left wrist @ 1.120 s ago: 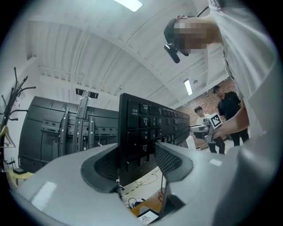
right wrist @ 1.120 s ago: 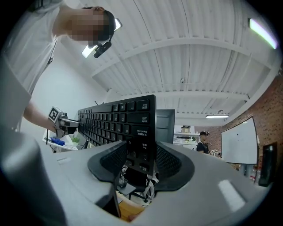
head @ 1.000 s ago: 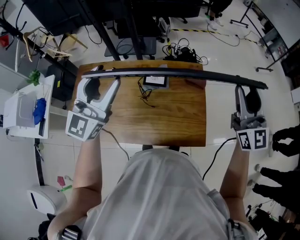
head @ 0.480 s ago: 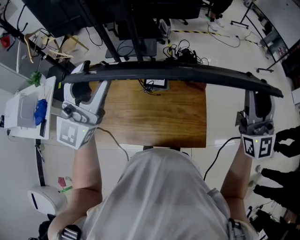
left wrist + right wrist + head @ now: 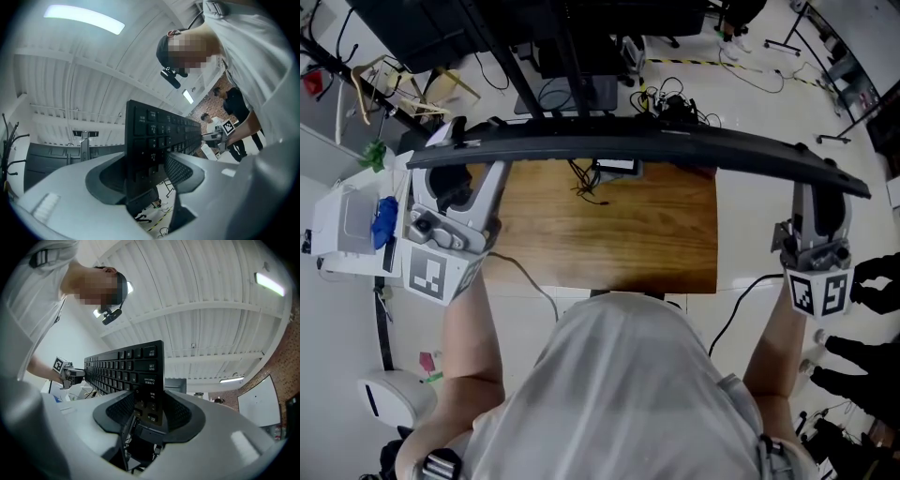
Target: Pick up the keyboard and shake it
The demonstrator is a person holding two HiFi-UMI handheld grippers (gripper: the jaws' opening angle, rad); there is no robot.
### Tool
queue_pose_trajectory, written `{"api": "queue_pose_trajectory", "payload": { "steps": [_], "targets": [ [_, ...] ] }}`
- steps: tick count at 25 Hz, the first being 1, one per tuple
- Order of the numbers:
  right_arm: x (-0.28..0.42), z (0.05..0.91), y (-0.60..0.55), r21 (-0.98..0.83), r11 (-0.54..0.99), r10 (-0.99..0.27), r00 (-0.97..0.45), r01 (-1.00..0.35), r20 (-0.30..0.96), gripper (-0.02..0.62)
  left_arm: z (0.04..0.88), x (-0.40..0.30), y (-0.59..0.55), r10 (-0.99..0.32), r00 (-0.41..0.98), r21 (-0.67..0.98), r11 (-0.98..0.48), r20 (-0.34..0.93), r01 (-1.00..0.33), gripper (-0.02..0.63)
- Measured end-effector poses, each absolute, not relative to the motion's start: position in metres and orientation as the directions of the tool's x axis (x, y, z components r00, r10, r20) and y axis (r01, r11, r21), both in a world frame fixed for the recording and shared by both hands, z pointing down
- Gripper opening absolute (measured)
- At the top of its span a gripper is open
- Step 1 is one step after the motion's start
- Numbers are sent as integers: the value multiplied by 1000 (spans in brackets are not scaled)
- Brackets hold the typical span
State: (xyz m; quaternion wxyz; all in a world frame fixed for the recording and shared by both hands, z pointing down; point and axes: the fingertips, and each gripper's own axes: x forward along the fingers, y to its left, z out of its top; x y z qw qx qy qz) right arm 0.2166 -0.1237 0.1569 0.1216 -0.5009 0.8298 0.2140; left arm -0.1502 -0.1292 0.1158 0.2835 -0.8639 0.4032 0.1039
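Observation:
The long black keyboard (image 5: 637, 145) hangs in the air above the wooden table (image 5: 609, 234), seen edge-on in the head view. My left gripper (image 5: 455, 169) is shut on its left end and my right gripper (image 5: 818, 192) on its right end. In the left gripper view the keyboard (image 5: 159, 136) stands on edge between the jaws of the left gripper (image 5: 145, 171), keys facing the camera. The right gripper view shows the keyboard (image 5: 122, 366) clamped the same way in the right gripper (image 5: 147, 411). Both grippers point upward toward the ceiling.
A small dark device (image 5: 616, 168) with a loose cable lies at the table's far edge. A white stand (image 5: 347, 225) with a blue object (image 5: 382, 220) is at the left. Cables and black frame legs crowd the floor beyond; a person in black (image 5: 872, 281) stands at the right.
Both grippers have lifted the keyboard higher off the table. Its left end has swung out to the left and up, and the left gripper has rolled somewhat.

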Motion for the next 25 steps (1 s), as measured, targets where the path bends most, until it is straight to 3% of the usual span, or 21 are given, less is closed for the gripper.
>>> {"api": "queue_pose_trajectory", "payload": {
  "steps": [7,12,25],
  "targets": [
    [210,199,-142,159,473,-824,-499,-867,-268,193,165,-157,-142,-713,641,-287,-575,-284,-767,233],
    [201,246,-155,101,511,-845,-520,-854,-126,193,235,-176,-152,-794,596,-171,-574,-123,-800,233],
    [198,335,-173,-36,538,-835,-538,-842,115,193,331,-179,-166,-802,588,12,-590,102,-807,233]
  ]
}}
